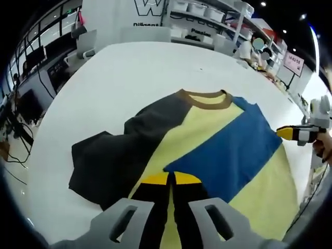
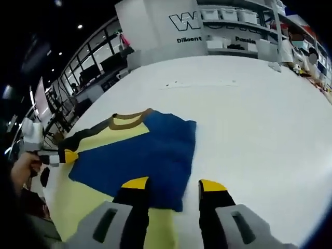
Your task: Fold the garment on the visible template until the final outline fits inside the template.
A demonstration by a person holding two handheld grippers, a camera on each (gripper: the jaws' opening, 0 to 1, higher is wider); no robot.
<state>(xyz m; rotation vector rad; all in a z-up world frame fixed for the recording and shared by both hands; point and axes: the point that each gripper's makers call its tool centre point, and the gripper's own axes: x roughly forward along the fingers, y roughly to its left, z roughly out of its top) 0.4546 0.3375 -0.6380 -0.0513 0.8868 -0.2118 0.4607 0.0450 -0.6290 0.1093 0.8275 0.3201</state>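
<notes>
- T-shirt (image 1: 207, 150) is lying flat on the white desk (image 1: 129, 88), brown collar (image 1: 205, 98) pointing away from the cameras; yellow body, dark grey sleeve spread out on one side, blue sleeve side folded in over the yellow chest.
- Left hand-held gripper (image 1: 171, 179) is sitting over the shirt's near edge, yellow-tipped jaws pressed together with no gap; can't tell whether any cloth is caught between them.
- Right hand-held gripper (image 2: 174, 184) is hovering at the edge of the blue panel, jaws apart, nothing between them.
- Left gripper view is showing the grey sleeve in full, plus the right hand-held gripper at the shirt's blue side with a hand behind it.
- Right gripper view is showing the blue fold (image 2: 148, 150) as a clean rectangle, a wide bare stretch of desk beside it, and the left hand-held gripper held by a hand (image 2: 23, 168) at the grey side.
- Room: white signage wall (image 2: 155, 26) with partly legible lettering behind the desk, shelving with white bins (image 1: 199, 8), office chairs (image 1: 85, 44), glass partitions, ceiling spotlights.
</notes>
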